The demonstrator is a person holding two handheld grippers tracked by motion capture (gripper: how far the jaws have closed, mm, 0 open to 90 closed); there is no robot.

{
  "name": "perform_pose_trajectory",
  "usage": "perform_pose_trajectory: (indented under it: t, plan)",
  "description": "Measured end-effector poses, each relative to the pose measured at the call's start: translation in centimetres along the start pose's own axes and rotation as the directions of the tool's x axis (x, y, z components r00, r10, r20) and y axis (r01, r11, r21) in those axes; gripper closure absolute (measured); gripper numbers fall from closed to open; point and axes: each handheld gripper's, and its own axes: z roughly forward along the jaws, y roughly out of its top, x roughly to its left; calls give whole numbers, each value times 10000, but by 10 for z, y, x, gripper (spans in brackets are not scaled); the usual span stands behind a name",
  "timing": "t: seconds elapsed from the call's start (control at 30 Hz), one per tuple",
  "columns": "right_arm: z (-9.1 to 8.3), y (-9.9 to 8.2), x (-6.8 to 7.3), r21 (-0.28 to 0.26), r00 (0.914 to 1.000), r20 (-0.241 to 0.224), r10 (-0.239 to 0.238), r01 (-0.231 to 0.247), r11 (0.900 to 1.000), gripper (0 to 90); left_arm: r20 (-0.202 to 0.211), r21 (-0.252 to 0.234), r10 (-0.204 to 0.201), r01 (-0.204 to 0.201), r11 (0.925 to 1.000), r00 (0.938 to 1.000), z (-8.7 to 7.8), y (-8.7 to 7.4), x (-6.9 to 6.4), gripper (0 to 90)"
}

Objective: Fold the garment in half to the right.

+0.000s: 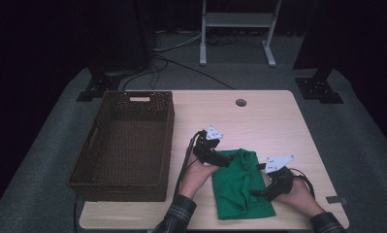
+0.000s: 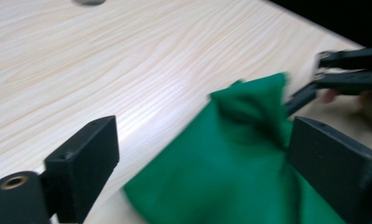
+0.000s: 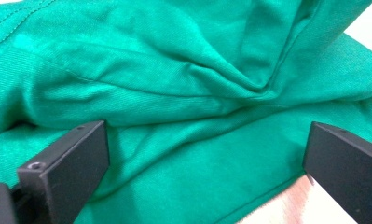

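Lying crumpled at the desk's (image 1: 259,111) 5 o'clock, the green cloth (image 1: 239,187) sits between your tools. Your left tool (image 1: 228,159), at the cloth's 11 o'clock, and right tool (image 1: 257,193), at its 3 o'clock, are both spread wide, gripping nothing. Basket (image 1: 128,145) at 9 o'clock.

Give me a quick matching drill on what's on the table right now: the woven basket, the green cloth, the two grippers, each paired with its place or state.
Things:
1. dark brown woven basket
2. crumpled green cloth
3. left gripper
4. right gripper

Places or states:
A. jaws spread wide at the cloth's right edge
B. empty, on the left part of the light wooden table
C. jaws apart at the cloth's far left corner
D. lying rumpled near the front edge, between the two hands

Pairs: 1-B, 2-D, 3-C, 4-A
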Motion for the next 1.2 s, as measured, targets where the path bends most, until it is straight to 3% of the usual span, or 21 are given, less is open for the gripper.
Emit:
perform_pose_trajectory:
  t: [0.07,0.33,0.6,0.83,1.2]
  plan:
    - [0,0,0,4,10000,2,-9,9,10000,0,-178,202,-186,189,9996,9997,2,0,5,9]
    - [0,0,1,12,10000,31,27,-27,10000,0,-821,676,-353,409,9969,9960,13,-9,21,0]
    - [0,0,1,10,10000,55,42,-42,10000,0,-1707,1341,-445,680,9886,9843,27,-26,38,0]
    - [1,2,4,24,9999,100,113,-113,9999,0,-1709,1625,-383,665,9845,9845,37,-34,46,0]
    - [4,4,7,26,9995,216,222,-223,9997,0,-1457,1186,-148,323,9924,9892,42,-38,52,0]
